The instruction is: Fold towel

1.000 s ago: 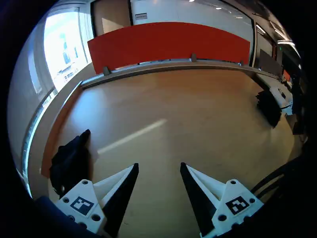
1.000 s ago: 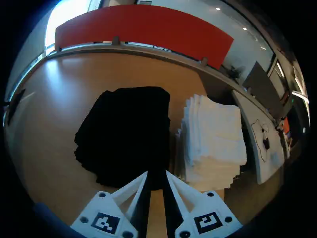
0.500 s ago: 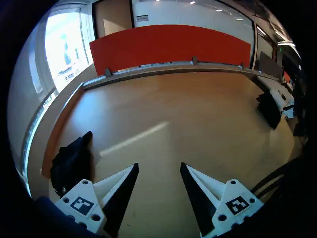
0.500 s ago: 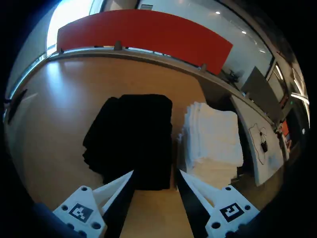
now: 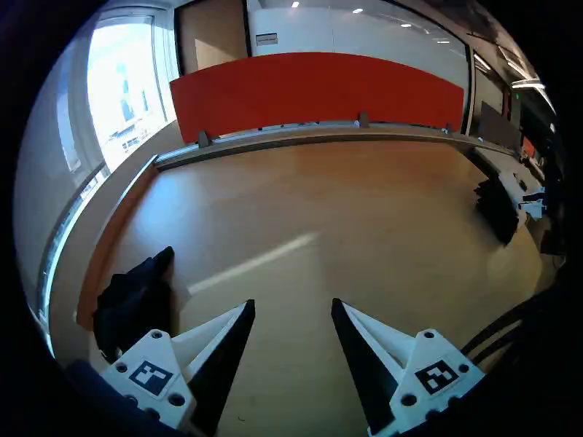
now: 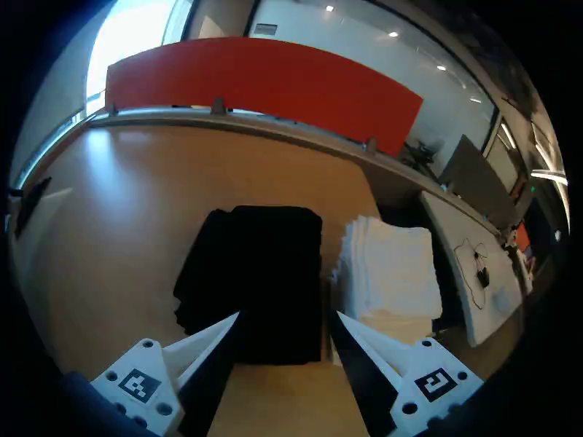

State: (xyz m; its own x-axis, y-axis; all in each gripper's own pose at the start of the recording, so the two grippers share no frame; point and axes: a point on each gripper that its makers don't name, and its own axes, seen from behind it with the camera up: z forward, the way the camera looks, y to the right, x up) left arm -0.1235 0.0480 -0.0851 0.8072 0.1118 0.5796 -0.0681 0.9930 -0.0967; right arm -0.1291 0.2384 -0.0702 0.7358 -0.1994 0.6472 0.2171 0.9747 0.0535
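Right gripper view: the right gripper [image 6: 288,315] hangs over the wooden table [image 6: 124,211] with its fingers spread apart, holding nothing. Between and just beyond the fingertips, in the lower middle of the frame, lies a stack of folded black towels [image 6: 255,280]. Just to its right sits a stack of folded white towels [image 6: 393,269], close beside it; whether the two stacks touch I cannot tell. A red panel [image 6: 255,80] runs along the table's far edge at the top of the frame. At the right a separate white surface [image 6: 481,306] carries a thin cable.

Left gripper view: the left gripper [image 5: 292,301] also has its fingers wide apart and empty, over bare wood. A crumpled dark cloth [image 5: 135,302] lies at the lower left, just beside the left finger. At the far right edge the black stack appears again, small.
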